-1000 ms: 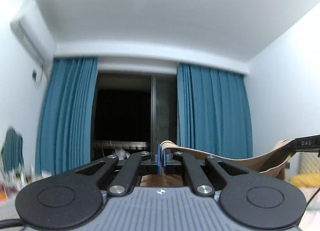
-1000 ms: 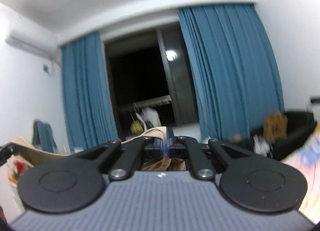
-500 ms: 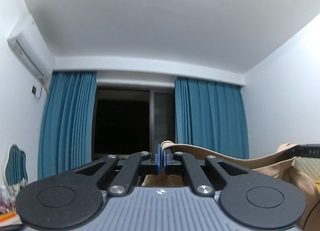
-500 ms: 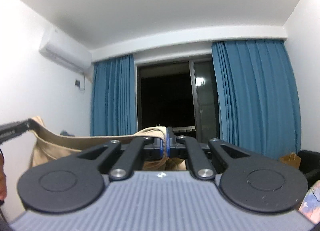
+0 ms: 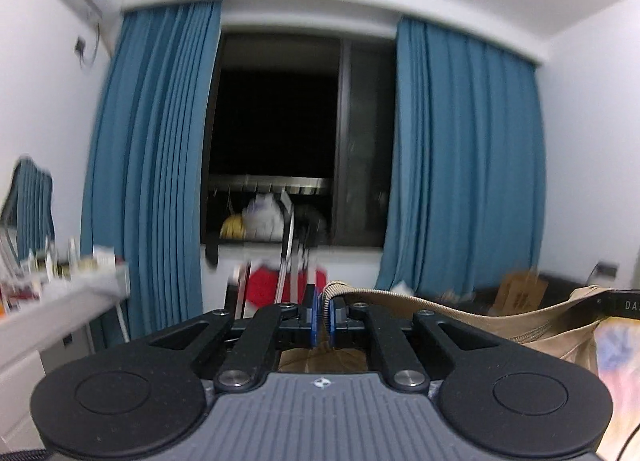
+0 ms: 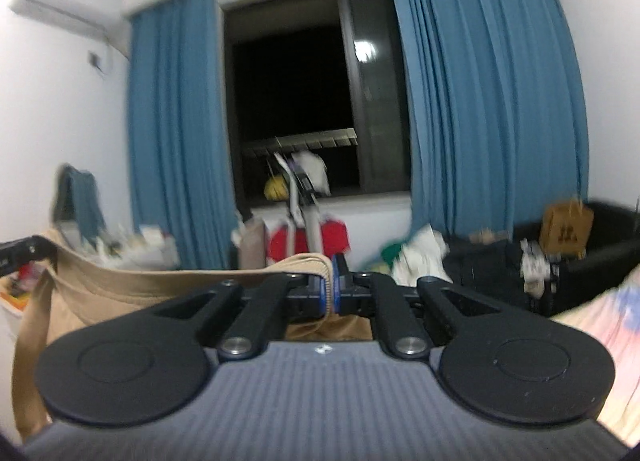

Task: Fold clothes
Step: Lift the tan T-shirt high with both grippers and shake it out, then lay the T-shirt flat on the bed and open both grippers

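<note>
On my left wrist view, the left hand-held gripper (image 5: 325, 315) has its jaws pressed together on the ribbed edge of a tan garment (image 5: 452, 311). From that pinch the cloth runs off to the right in a taut band and ends at the other gripper's black finger, which I only see as a tip at the frame edge. Below the band the fabric sags, but the gripper body hides most of it, so I cannot make out what kind of garment it is. The room behind is blurred: blue curtains (image 5: 464, 165) flank a dark window (image 5: 276, 133), and the items on the white worktop (image 5: 60, 301) at left are too smeared to name.

On my right wrist view, the right hand-held gripper (image 6: 329, 287) is likewise clamped narrow on the same garment's edge. Here the cloth stretches leftward to the left gripper's finger at the frame edge and hangs down in a wide fold, cut off by the gripper body. The black sofa (image 6: 580, 257) at right carries blurred clutter, and a patterned bed cover (image 6: 600, 317) shows only as a corner.
</note>
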Tool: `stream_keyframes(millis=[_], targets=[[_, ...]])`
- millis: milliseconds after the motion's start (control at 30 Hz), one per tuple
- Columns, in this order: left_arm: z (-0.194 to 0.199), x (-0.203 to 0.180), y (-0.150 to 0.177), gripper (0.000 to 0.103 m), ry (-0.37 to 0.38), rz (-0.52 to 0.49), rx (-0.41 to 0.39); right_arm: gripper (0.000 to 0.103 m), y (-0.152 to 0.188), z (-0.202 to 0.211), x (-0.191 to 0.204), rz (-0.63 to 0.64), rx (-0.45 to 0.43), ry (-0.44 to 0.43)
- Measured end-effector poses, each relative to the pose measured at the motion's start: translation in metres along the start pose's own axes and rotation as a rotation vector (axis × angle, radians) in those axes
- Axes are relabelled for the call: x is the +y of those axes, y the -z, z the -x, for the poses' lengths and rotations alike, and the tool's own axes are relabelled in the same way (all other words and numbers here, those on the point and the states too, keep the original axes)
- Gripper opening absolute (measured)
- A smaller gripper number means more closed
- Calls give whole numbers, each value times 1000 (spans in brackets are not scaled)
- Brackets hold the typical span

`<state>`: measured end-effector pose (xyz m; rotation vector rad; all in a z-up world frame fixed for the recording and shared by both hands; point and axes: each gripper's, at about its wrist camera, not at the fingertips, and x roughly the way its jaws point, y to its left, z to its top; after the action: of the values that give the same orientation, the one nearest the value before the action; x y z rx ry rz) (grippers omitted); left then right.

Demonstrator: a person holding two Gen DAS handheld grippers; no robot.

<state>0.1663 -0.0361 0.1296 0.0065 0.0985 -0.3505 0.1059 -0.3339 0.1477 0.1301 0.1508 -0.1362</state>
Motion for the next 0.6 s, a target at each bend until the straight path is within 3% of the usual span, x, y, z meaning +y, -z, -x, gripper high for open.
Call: stream_keyframes(millis=[200, 333, 433, 500, 600], targets=[[-163, 8, 138, 6, -16, 29, 203, 7, 115, -169, -27, -14, 194, 68], [-246, 25, 229, 6, -27, 41, 329, 7, 193, -251, -42, -36, 310, 91], [-296, 43, 279, 6, -14, 69, 426, 7, 246, -291, -58, -90, 376, 90], [-335, 73, 294, 8, -14, 100, 482, 8, 269, -305, -64, -119, 405, 82], [-362, 90, 314, 19, 12, 136, 523, 12, 289, -309, -71, -178, 429, 44]])
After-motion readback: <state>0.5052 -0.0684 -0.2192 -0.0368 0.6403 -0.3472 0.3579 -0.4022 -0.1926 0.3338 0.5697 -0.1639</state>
